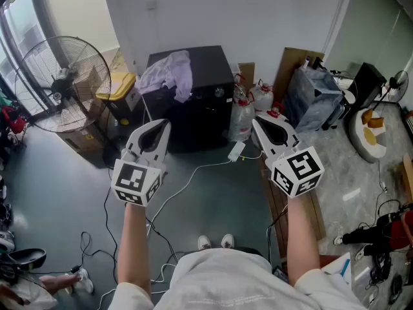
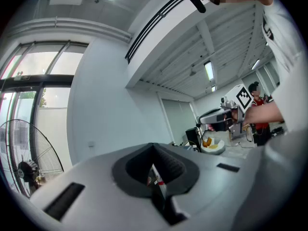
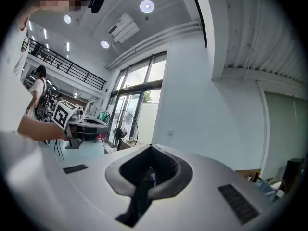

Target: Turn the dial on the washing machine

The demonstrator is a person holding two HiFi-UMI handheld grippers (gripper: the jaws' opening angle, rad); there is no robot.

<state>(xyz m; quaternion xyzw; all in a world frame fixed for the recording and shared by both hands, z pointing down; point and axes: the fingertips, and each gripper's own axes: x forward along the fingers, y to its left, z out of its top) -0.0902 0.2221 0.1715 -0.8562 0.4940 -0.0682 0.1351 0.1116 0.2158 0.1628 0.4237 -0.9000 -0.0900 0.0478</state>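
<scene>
A black washing machine (image 1: 193, 102) stands against the far wall in the head view, with a lavender cloth (image 1: 169, 73) heaped on its top. A small pale dial (image 1: 219, 92) shows on its front panel. My left gripper (image 1: 161, 126) and right gripper (image 1: 258, 123) are held side by side in the air, well short of the machine, both shut with nothing in them. Both gripper views tilt up at wall and ceiling, so the machine is hidden there. In the left gripper view its jaws (image 2: 156, 177) meet, as do those in the right gripper view (image 3: 149, 170).
A standing fan (image 1: 61, 82) and a yellow-lidded bin (image 1: 117, 86) are left of the machine. Red-capped bottles (image 1: 244, 112) and a grey bag (image 1: 313, 99) stand to its right. A white cable and plug block (image 1: 235, 150) cross the floor ahead of my shoes (image 1: 214, 241).
</scene>
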